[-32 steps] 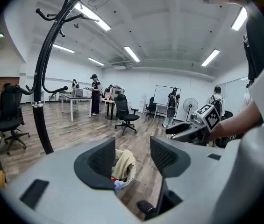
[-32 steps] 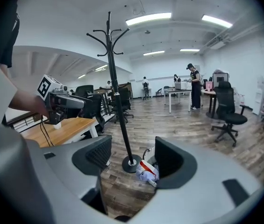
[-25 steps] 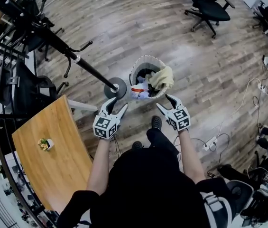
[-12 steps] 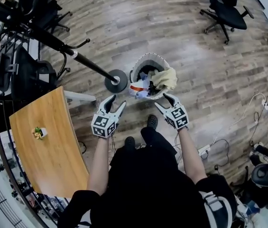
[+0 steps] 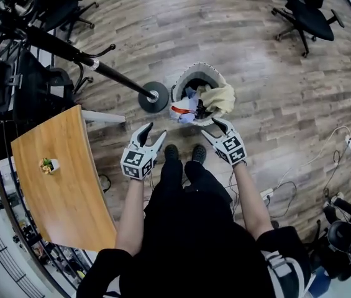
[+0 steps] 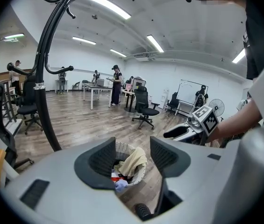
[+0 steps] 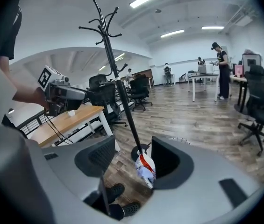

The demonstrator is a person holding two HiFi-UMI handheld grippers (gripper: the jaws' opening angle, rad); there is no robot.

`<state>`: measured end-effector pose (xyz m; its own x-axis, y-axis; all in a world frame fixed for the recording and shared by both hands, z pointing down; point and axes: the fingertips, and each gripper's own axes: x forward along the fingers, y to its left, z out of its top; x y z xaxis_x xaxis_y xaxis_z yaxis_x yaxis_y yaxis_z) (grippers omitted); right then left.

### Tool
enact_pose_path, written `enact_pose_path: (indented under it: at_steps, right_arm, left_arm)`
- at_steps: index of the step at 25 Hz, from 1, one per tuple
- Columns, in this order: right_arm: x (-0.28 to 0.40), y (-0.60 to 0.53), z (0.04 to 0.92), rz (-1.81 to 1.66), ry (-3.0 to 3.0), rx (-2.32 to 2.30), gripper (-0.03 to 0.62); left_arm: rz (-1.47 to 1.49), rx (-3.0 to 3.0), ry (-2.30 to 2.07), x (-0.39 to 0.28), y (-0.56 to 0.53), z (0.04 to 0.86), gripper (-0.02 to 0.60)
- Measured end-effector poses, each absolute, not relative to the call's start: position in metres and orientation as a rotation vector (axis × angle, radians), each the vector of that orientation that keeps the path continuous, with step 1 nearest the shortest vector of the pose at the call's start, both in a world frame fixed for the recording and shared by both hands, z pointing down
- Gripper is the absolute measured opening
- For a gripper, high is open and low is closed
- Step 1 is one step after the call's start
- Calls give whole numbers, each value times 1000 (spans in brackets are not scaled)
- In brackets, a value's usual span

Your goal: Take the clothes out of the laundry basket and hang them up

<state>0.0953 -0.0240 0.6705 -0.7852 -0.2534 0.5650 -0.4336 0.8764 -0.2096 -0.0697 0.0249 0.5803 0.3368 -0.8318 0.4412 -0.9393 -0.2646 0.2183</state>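
Basket (image 5: 187,76) on the floor beside the stand base (image 5: 153,96), heaped with clothes. A cream cloth (image 5: 220,97) drapes over its rim and is probably soft, light and limp, so pinch a raised fold. Left gripper (image 5: 154,132) spread, empty. Right gripper (image 5: 215,127) closing, with nothing between its jaws.

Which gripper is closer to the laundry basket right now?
Right. The right gripper sits at the near rim of the laundry basket, its fingers closing with nothing gripped between them. The left gripper hangs farther off, toward the coat stand base, fingers open.
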Motion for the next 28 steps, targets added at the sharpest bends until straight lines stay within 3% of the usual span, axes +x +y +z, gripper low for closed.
enact_pose_path:
  at_steps: [28]
  right_arm:
    - [43,-54,817,582,-2361,599,236]
  left_arm:
    - [425,2221,-1322,-109,-52,728,245]
